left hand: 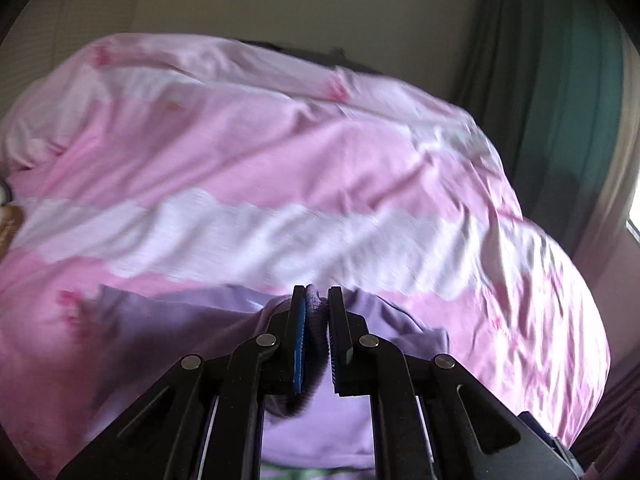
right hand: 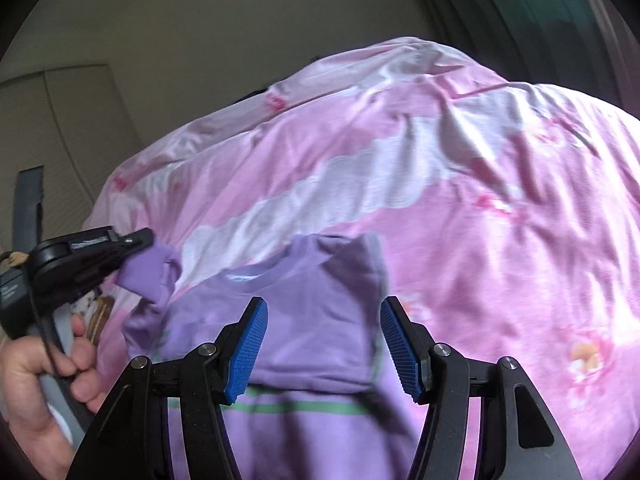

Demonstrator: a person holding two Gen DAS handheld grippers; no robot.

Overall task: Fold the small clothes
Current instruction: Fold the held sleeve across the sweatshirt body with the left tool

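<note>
Clamping purple shirt (right hand: 304,320) sleeve, left tool (left hand: 317,300); right tool (right hand: 324,344) spread above shirt body.

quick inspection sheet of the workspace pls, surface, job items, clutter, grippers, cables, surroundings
surface: a bed under a rumpled pink and white duvet.
job's things: one purple shirt lying on the duvet, with a green stripe low down; one sleeve is lifted off to the side.
clutter: a small brown item at the bed's edge, too blurred to name.
grippers: left gripper shut on the sleeve, held by a hand; right gripper open above the shirt, its fingers empty.
cables: a thin black cord along the left gripper's handle.
surroundings: beige wall, green curtain.
</note>
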